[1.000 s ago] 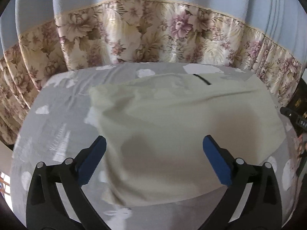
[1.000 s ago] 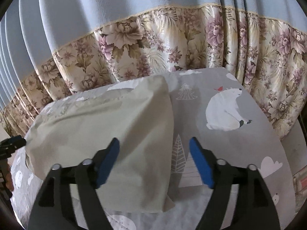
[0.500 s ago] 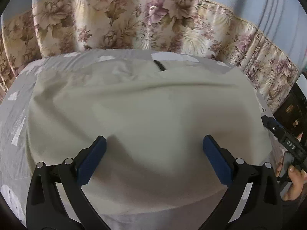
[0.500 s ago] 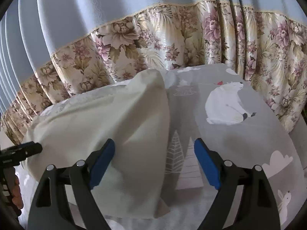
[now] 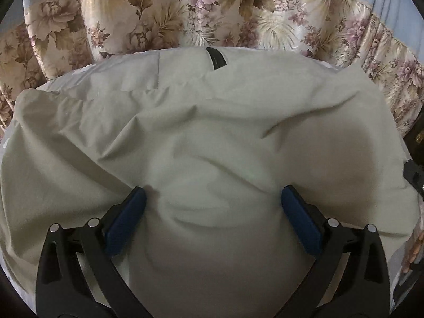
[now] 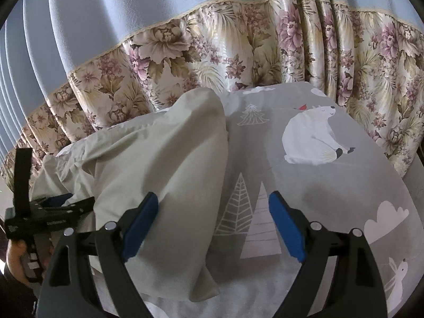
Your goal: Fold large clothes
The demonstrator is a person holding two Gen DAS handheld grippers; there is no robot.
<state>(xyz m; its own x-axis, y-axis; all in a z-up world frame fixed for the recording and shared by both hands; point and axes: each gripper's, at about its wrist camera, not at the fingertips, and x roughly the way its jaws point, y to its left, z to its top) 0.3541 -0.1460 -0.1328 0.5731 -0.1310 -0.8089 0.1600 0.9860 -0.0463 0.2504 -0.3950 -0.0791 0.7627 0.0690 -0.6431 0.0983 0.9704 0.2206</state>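
A large pale beige garment (image 5: pixel 201 132) lies folded on the bed and fills the left wrist view; a small black loop (image 5: pixel 216 57) shows at its far edge. My left gripper (image 5: pixel 212 209) is open and presses down on the cloth, which puckers between the blue pads. In the right wrist view the garment (image 6: pixel 164 159) lies to the left, its right edge running toward me. My right gripper (image 6: pixel 213 225) is open and empty above that edge and the grey sheet. The left gripper (image 6: pixel 57 204) shows there at far left on the cloth.
The bed has a grey sheet (image 6: pixel 331 185) printed with a polar bear, trees and clouds. A floral and blue curtain (image 6: pixel 212 53) hangs close behind the bed. The right gripper's edge (image 5: pixel 414 175) shows at the right of the left wrist view.
My left gripper moved forward and down onto the garment, which now wrinkles between its pads. My right gripper stayed open and shifted slightly over the garment's right edge.
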